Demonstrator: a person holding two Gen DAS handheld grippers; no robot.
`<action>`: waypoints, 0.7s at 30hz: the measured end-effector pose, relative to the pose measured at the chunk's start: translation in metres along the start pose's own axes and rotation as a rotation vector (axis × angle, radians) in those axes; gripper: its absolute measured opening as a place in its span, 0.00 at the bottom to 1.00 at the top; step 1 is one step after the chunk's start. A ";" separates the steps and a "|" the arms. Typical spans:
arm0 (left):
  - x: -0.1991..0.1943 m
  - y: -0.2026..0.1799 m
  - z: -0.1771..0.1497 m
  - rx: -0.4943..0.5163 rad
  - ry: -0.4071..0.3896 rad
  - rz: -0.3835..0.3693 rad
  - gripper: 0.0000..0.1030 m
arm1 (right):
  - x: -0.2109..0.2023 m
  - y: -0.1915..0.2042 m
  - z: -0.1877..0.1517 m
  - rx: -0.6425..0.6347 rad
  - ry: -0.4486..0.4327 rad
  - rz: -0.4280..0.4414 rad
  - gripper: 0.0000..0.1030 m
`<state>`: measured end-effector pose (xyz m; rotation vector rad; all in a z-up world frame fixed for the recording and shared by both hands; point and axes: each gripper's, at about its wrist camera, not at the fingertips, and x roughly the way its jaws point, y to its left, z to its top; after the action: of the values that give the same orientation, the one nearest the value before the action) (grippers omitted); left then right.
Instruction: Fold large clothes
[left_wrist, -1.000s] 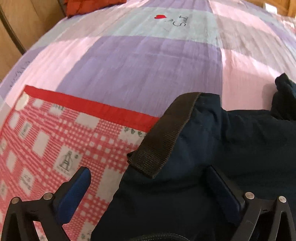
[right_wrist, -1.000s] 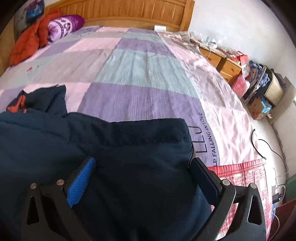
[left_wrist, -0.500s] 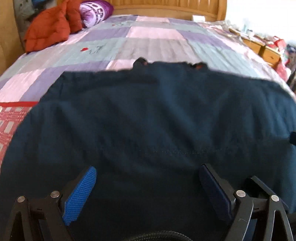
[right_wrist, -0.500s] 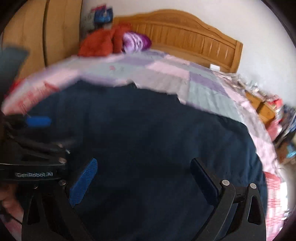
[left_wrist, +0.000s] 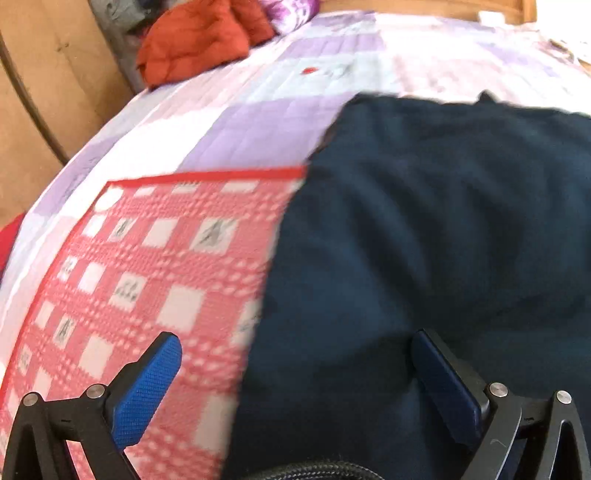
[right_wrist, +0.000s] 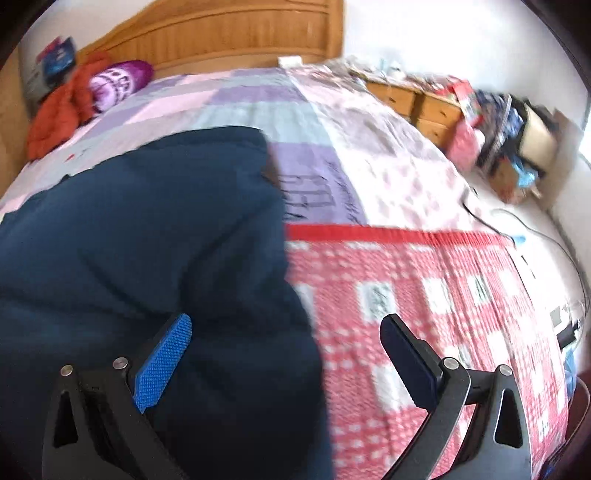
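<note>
Lying across the foot end of the bed (left_wrist: 258, 122), the dark navy garment (left_wrist: 443, 240) covers part of a red checked cloth (left_wrist: 159, 258) at the bed's near edge and reaches up onto the lilac and pink patchwork quilt (right_wrist: 258, 107).

Both claws hover over it, released. The left claw (left_wrist: 295, 387) has just been opening, and its jaws stand spread over the garment's left edge, one finger above the checked cloth, the other above navy fabric, with no pad pressing on anything. The right claw (right_wrist: 284, 365) is likewise agape, straddling the garment's right edge with nothing pinched.

By the look of its soft rolls and puffed surface, the garment is thick but limp. It should be light for its bulk, sag where unsupported, and slide easily over the quilt. Hems and outer corners are the likely places to pinch, one per claw, so the layers lift together.

Large dark letters are printed on the quilt just beside the garment's right edge (right_wrist: 314, 199), too blurred to read.
</note>
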<state>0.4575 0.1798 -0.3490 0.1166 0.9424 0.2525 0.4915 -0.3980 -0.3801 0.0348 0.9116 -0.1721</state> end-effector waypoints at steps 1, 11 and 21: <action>0.001 0.007 -0.004 -0.026 0.015 -0.010 1.00 | -0.002 -0.003 -0.001 -0.004 -0.001 -0.009 1.00; -0.076 -0.015 -0.029 -0.025 -0.045 -0.106 0.95 | -0.087 0.068 -0.028 -0.152 -0.144 0.027 1.00; -0.102 -0.127 -0.081 0.088 -0.044 -0.311 0.96 | -0.110 0.194 -0.105 -0.438 -0.095 0.229 1.00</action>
<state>0.3549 0.0293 -0.3432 0.0545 0.9142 -0.0787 0.3749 -0.1810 -0.3665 -0.2725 0.8270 0.2392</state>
